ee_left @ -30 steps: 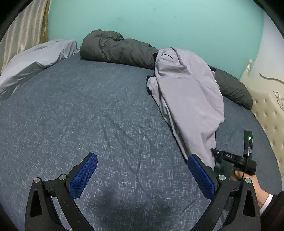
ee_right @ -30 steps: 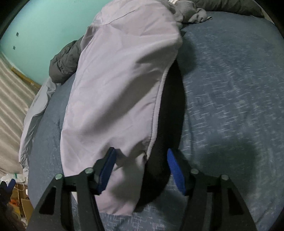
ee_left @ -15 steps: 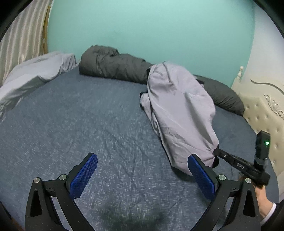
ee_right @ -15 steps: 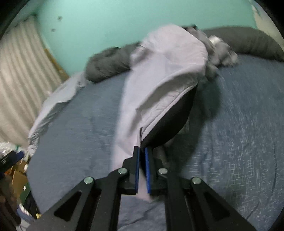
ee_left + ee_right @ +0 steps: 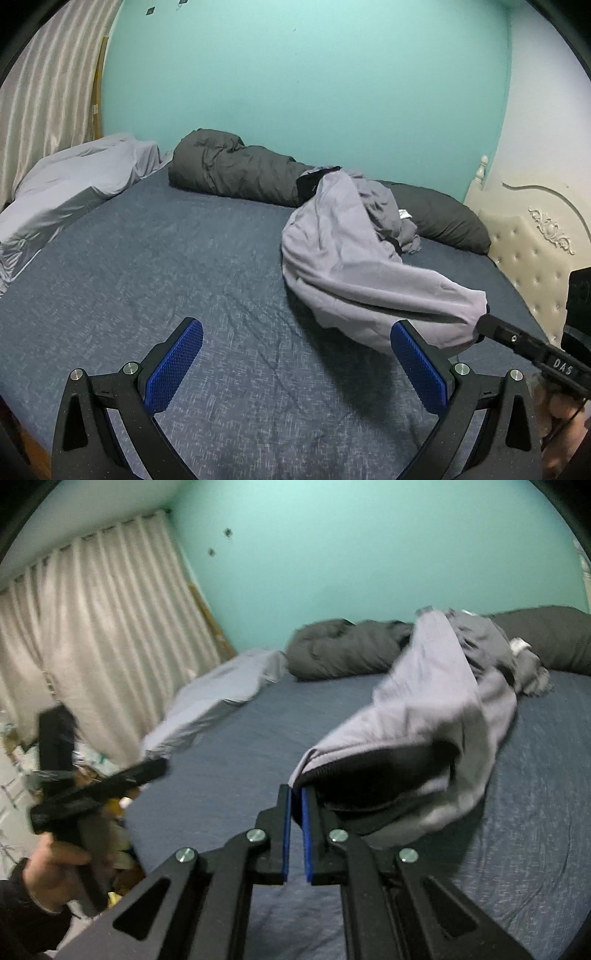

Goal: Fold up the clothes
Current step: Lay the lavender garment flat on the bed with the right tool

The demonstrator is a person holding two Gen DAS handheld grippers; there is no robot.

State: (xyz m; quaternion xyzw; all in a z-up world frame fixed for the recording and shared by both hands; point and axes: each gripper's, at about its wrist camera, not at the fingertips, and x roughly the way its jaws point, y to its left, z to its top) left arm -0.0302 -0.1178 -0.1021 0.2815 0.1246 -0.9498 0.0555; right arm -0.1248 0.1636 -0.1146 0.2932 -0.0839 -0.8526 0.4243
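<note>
Right hand-held gripper is clamped on the hem edge of the lilac-grey garment, blue pads together with only a thin fold of cloth between them. The pinched corner is lifted clear of the bed; the black lining shows where the fabric opens just past the pads. From the right wrist view the garment runs away from the gripper, up and to the right, toward the dark grey duvet at the far side. The far end of the garment, bunched, rests on the mattress against that duvet. So its long axis goes roughly from the held corner to the far bunch, slanting across the bed.

Left hand-held gripper is wide apart and holds nothing. It hangs over bare sheet with its right pad just beside the sagging lower edge of the garment. The cloth lies ahead of it and to its right; nothing lies to its left.

Likely next step: the left takes a second point on the hem so the piece can be spread flat. The free hem near the left's right pad looks like the nearest grab. The right hand is already committed, so the left is the one to move. Risk: the sagging fold is doubled, so the left may catch two layers.
</note>
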